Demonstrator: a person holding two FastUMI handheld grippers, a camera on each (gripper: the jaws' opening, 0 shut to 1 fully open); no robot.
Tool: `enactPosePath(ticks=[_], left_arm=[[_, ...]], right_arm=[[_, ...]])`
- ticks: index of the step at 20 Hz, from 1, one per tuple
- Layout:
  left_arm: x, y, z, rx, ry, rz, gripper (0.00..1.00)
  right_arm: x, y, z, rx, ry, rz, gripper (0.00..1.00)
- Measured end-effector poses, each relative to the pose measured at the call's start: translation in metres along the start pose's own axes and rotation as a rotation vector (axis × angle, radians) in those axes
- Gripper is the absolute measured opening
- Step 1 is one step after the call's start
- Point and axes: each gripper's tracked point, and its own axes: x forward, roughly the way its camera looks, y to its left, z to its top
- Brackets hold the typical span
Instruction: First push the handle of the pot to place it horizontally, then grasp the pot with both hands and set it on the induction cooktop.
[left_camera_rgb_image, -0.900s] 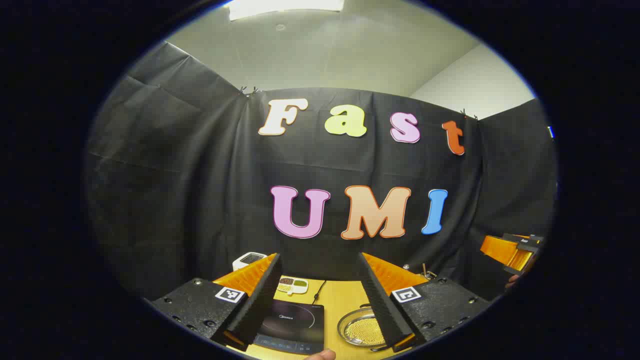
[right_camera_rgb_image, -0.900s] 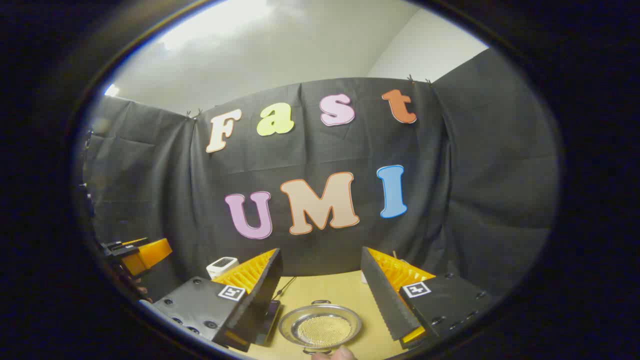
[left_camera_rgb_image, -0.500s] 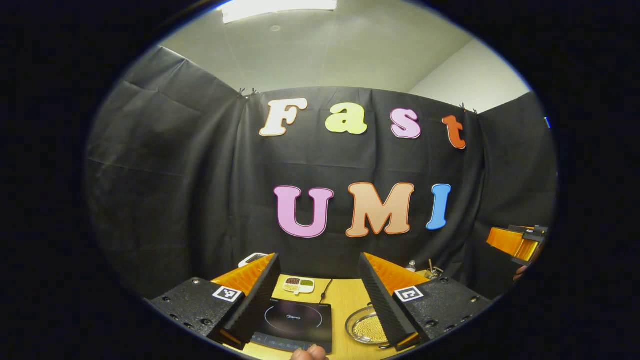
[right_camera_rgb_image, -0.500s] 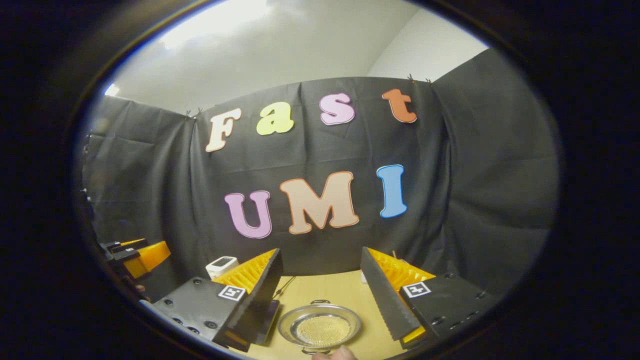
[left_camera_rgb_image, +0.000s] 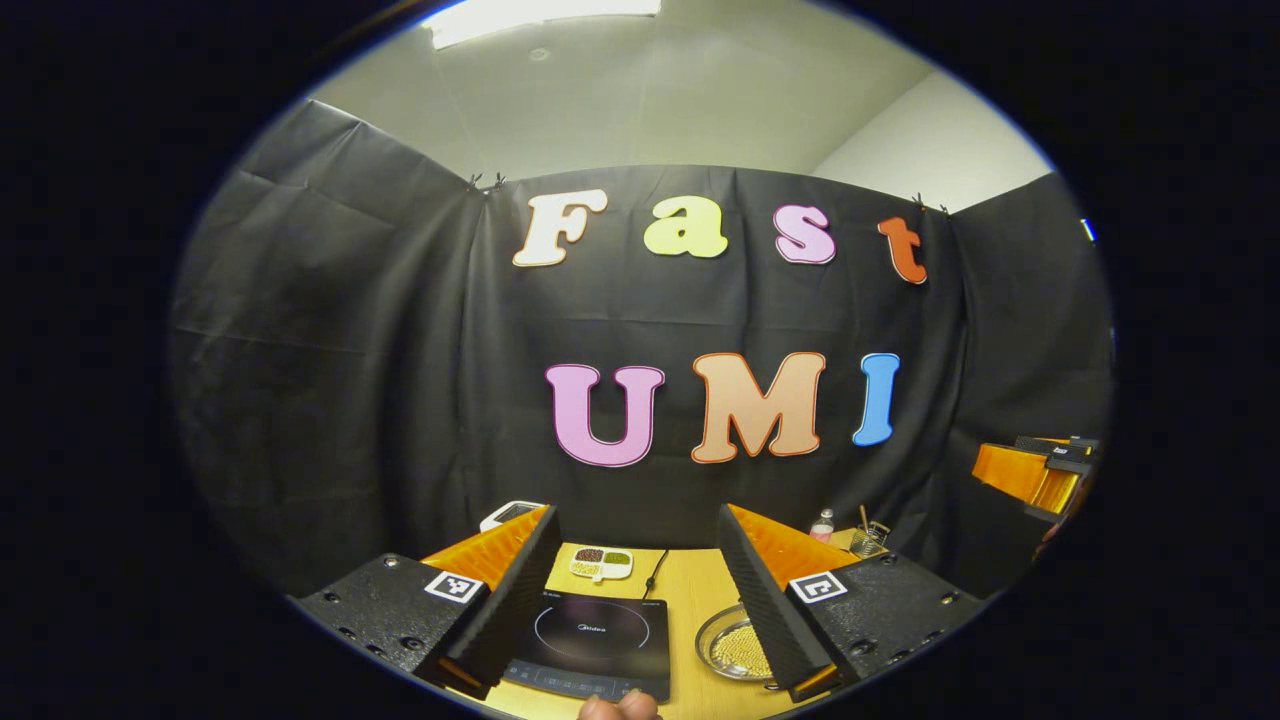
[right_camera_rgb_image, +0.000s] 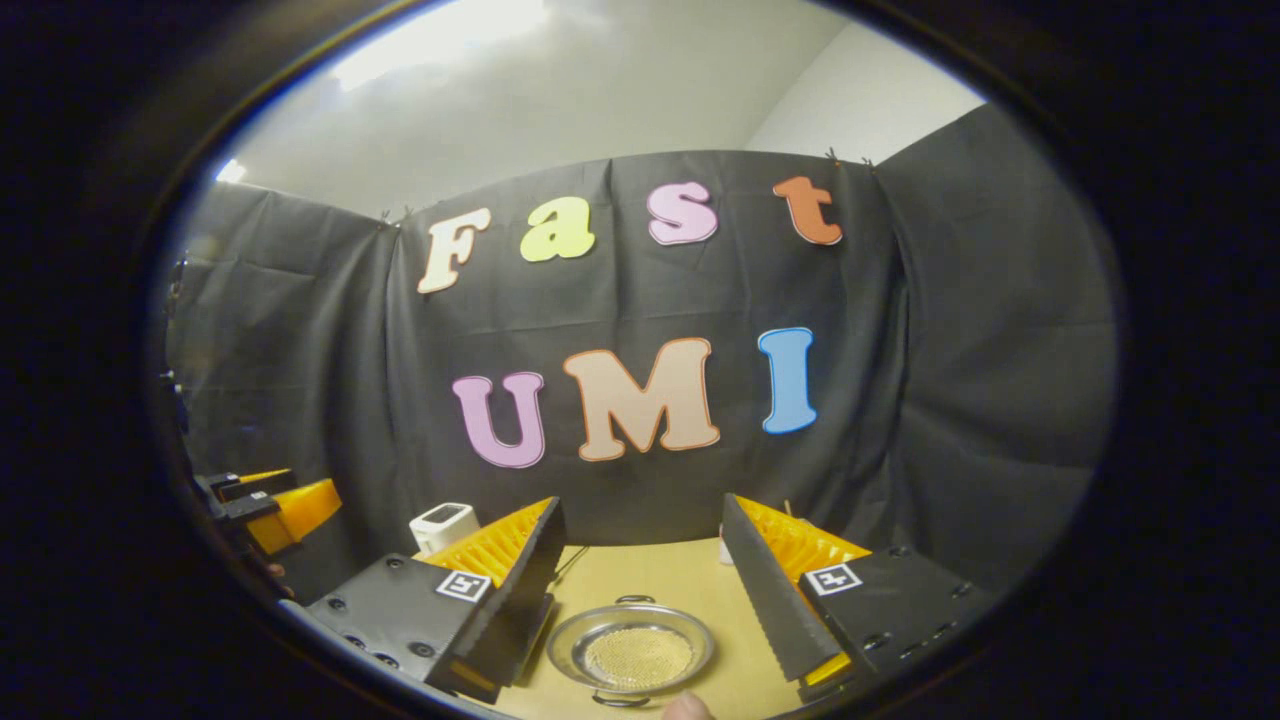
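Left gripper (left_camera_rgb_image: 633, 600): we hold it high above the table, jaws wide apart and holding nothing, so we can see the layout first.
Black glass induction cooktop (left_camera_rgb_image: 592, 640): it lies flat on the light wooden table (left_camera_rgb_image: 690, 600), left of the pot, as a free landing place.
Shallow round steel pot (right_camera_rgb_image: 630, 650): it sits beside the cooktop with small loop handles at its far and near edges.
Right gripper (right_camera_rgb_image: 640, 600): it is also raised, wide open and empty, with the pot between its fingers in view.

At the far edge of the light wooden table (left_camera_rgb_image: 688, 600) sit a white divided dish of beans (left_camera_rgb_image: 601, 562), a small white box-shaped device (right_camera_rgb_image: 443, 524) left, and a small clear bottle (left_camera_rgb_image: 821, 526) right.
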Motion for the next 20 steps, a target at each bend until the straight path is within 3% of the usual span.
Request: enactPosePath(ticks=[1,4,7,9,10,12,13,14,16,20], left_arm=[[-0.001,-0.001,-0.001,0.005,0.001,0.003,0.95],[-0.003,-0.008,-0.002,0.014,0.011,0.008,0.92],[-0.008,-0.011,-0.001,0.033,0.007,0.018,0.96],[-0.012,-0.010,0.000,0.044,0.004,0.028,0.95],[-0.014,-0.008,-0.002,0.045,0.008,0.034,0.92],[-0.014,-0.006,-0.006,0.036,0.014,0.032,0.92],[-0.012,-0.007,-0.011,0.031,0.020,0.019,0.95],[-0.007,-0.007,-0.015,0.032,0.023,0.003,0.92],[0.007,-0.001,-0.018,0.054,0.038,-0.025,0.92],[0.034,0.017,-0.005,0.079,-0.030,-0.067,0.92]], right_arm=[[-0.001,0.001,-0.003,-0.003,0.007,0.010,0.92],[-0.002,0.006,-0.014,-0.009,0.029,0.049,0.92],[-0.002,0.009,-0.021,-0.009,0.043,0.086,0.72],[-0.003,0.016,-0.028,0.001,0.053,0.122,0.66],[0.000,0.017,-0.029,0.007,0.051,0.126,0.58],[0.006,0.015,-0.039,0.000,0.068,0.112,0.28],[0.009,0.023,-0.052,0.009,0.103,0.127,0.19],[0.007,0.038,-0.063,0.041,0.130,0.175,0.00],[0.015,0.051,-0.080,0.104,0.177,0.174,0.00],[0.030,0.066,-0.149,0.171,0.378,0.123,0.02]])
